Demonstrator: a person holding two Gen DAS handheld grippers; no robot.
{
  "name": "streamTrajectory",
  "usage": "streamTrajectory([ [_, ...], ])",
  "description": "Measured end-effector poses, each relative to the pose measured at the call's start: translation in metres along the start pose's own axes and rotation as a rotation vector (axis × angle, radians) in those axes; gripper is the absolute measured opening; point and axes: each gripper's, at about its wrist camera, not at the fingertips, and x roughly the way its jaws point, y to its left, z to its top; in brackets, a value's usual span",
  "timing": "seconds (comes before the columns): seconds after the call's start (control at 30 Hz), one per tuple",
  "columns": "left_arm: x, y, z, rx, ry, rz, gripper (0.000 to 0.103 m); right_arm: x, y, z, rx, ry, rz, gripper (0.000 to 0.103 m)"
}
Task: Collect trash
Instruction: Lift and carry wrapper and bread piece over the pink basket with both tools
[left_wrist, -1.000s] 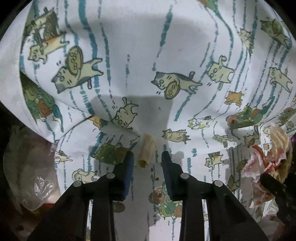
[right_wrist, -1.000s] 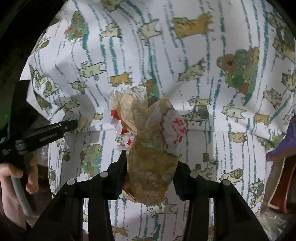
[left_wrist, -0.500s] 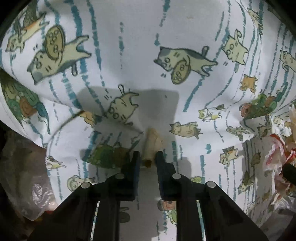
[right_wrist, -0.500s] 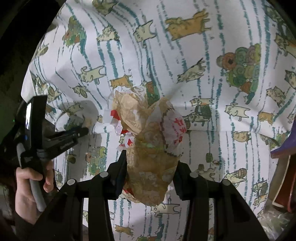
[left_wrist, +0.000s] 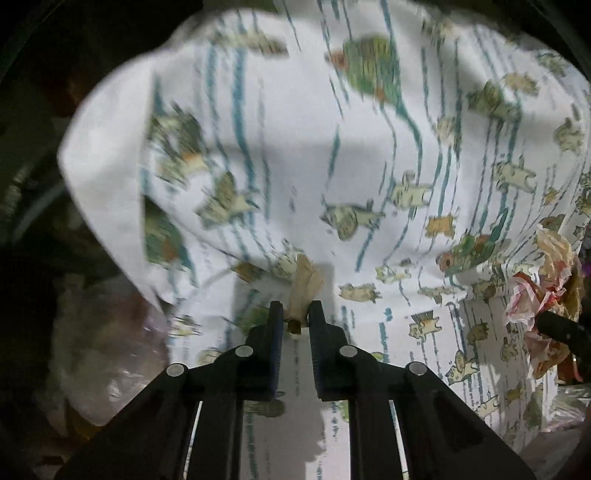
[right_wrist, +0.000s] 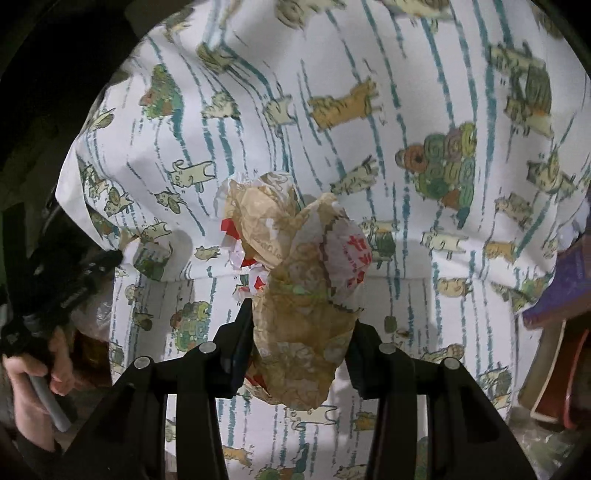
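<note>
Both grippers' fingers pinch trash: left gripper (left_wrist: 295, 314) scrap (left_wrist: 304, 291), right gripper (right_wrist: 301, 314) wrapper (right_wrist: 299, 295).

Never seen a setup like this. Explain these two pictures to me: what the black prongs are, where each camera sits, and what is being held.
No robot here: a person holds one tool in each hand, and a fisheye camera on each looks forward along its two black fingers.

In the left view, the left hand-held gripper is pinching a small tan paper scrap. In the right view, the right hand-held gripper clamps a large crumpled food wrapper, brown and white with red print.

Beneath both is a white tablecloth printed with cartoon cats and teal streaks. The person's hand gripping the other tool shows at the lower left of the right view. A clear plastic bag sits off the cloth's edge.
</note>
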Motion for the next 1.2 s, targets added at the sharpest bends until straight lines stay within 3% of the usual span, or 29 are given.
streamTrajectory([
  [0.2,-0.049,0.019,-0.003,0.005,-0.096,0.016,0.015,-0.016,0.011,-0.007,-0.069,-0.059,-0.02,0.043],
  [0.33,-0.076,0.03,-0.009,0.004,-0.139,0.018,0.015,-0.024,0.011,-0.016,-0.066,-0.05,0.013,0.043],
  [0.5,-0.097,0.037,-0.02,0.011,-0.18,0.006,0.015,-0.027,0.02,-0.026,-0.107,-0.062,-0.027,0.043],
  [0.67,-0.129,0.042,-0.032,0.006,-0.236,0.011,0.015,-0.04,0.028,-0.032,-0.131,-0.076,-0.01,0.043],
  [0.87,-0.182,0.047,-0.048,-0.052,-0.328,-0.007,0.015,-0.068,0.045,-0.046,-0.177,-0.139,0.021,0.043],
  [1.07,-0.234,0.031,-0.073,-0.02,-0.409,0.042,0.015,-0.102,0.062,-0.063,-0.244,-0.225,-0.004,0.043],
  [1.2,-0.268,0.023,-0.094,0.008,-0.432,0.044,0.015,-0.146,0.077,-0.073,-0.25,-0.298,0.053,0.043],
])
